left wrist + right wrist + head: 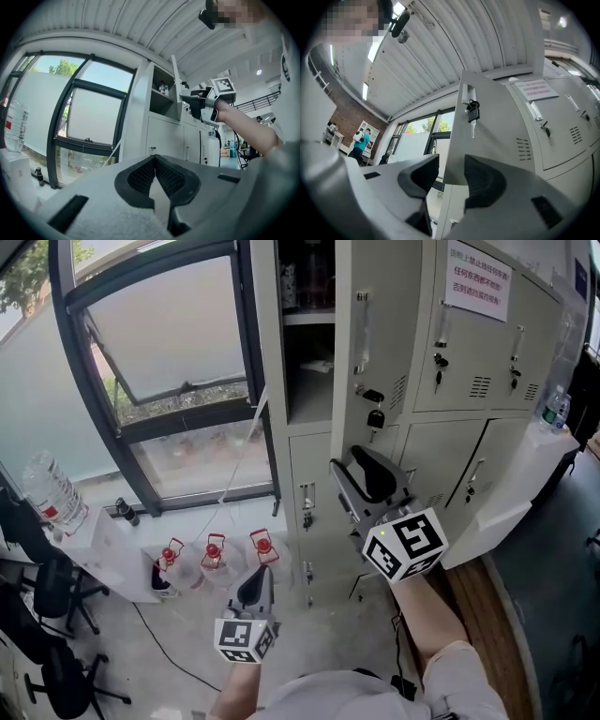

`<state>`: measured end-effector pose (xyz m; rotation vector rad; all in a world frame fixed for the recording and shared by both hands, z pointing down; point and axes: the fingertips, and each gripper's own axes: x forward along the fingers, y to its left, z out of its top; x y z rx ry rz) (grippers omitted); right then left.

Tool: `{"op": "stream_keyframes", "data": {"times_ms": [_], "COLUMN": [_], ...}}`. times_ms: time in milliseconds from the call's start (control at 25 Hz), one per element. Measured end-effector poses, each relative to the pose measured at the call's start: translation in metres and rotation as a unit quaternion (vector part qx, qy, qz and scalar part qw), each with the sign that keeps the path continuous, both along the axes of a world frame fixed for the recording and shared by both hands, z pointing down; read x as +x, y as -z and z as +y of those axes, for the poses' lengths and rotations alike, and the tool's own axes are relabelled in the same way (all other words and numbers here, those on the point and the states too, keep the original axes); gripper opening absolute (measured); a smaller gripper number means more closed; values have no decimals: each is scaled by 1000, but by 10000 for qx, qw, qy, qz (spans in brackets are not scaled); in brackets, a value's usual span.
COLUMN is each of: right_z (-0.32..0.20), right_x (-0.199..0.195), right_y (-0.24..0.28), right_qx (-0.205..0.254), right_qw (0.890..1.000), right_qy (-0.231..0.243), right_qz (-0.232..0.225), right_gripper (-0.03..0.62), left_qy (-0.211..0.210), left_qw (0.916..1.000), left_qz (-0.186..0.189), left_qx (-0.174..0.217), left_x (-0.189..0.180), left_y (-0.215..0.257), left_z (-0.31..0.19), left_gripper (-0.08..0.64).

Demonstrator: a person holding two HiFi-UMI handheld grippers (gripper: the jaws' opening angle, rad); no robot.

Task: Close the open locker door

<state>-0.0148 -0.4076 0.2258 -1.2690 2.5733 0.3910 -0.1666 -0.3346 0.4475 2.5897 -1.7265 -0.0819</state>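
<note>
The grey locker door (pixel 380 334) stands open, swung out from a compartment (pixel 309 352) with shelves and items inside. A key with a black fob (pixel 373 415) hangs from its lock. My right gripper (pixel 361 465) is raised to the door's lower corner. In the right gripper view the door (pixel 497 122) reaches down between the open jaws (pixel 452 176), its edge close to the right pad, with the key (pixel 472 112) above. My left gripper (pixel 258 582) hangs low over the floor, shut and holding nothing (pixel 154 161). From the left gripper view the right gripper (pixel 194 101) shows at the door.
Closed lockers (pixel 478 343) continue to the right, with a paper notice on one. Three red-capped water jugs (pixel 214 554) stand on the floor below the window (pixel 159 334). A large bottle (pixel 52 488) rests on a white box at left. Black chairs (pixel 47 615) fill the lower left.
</note>
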Motion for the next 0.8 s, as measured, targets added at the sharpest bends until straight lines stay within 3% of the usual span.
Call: {"op": "stream_keyframes", "data": {"times_ms": [800], "right_z": [-79], "right_x": [-42], "right_y": [1], "right_qx": [-171], "right_qw": [9998], "right_qy": [-88], "right_qz": [94], "right_gripper": [150], "left_qy": [278], "left_qw": [9996], "left_qz": [33], "left_qx": [-71], "left_x": [-44], "left_y": [-3], "left_z": [-21], "left_gripper": [8]}}
